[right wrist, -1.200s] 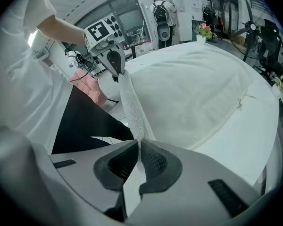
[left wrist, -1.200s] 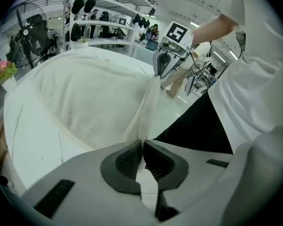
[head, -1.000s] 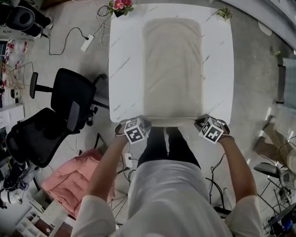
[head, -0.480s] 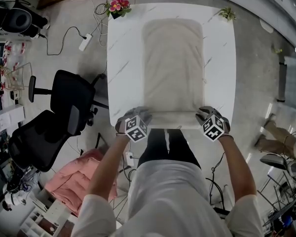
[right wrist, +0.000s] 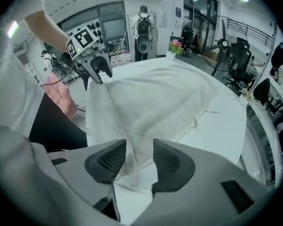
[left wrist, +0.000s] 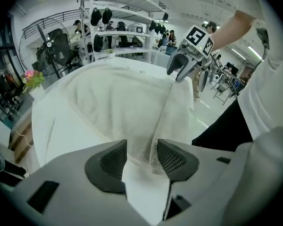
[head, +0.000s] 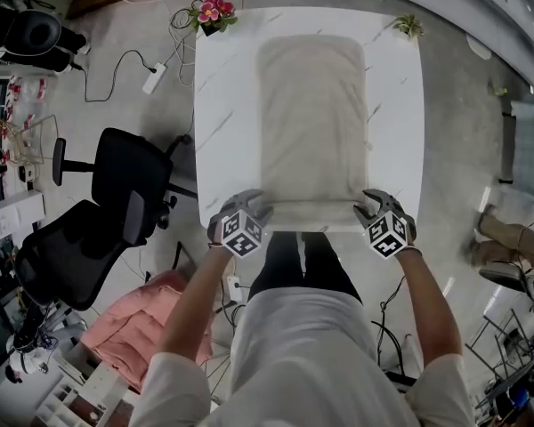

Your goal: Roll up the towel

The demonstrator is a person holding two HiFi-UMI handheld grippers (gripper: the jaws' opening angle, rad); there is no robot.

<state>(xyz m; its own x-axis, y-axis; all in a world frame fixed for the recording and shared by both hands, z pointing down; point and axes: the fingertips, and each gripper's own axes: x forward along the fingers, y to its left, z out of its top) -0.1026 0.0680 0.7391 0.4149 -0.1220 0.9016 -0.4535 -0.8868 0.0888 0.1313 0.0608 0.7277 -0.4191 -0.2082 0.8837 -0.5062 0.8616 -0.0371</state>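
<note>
A beige towel [head: 311, 123] lies flat and lengthwise on the white marble table [head: 222, 105]. Its near edge is turned over into a short first fold [head: 313, 212]. My left gripper [head: 249, 205] is at the fold's left end and my right gripper [head: 371, 205] at its right end. In the left gripper view the left gripper's [left wrist: 141, 157] jaws are opening, with the towel's [left wrist: 127, 102] corner loose between the pads. In the right gripper view the right gripper's [right wrist: 139, 161] jaws are opening too, around the towel's [right wrist: 155, 98] other corner.
A pot of pink flowers [head: 215, 9] stands at the table's far left corner and a small plant [head: 405, 23] at the far right. Black office chairs [head: 125, 185] and a pink cloth [head: 125, 323] are on the floor to the left.
Both grippers moved away from the person, carrying the towel's near edge over onto itself. Both sets of jaws went from shut to wide apart.
</note>
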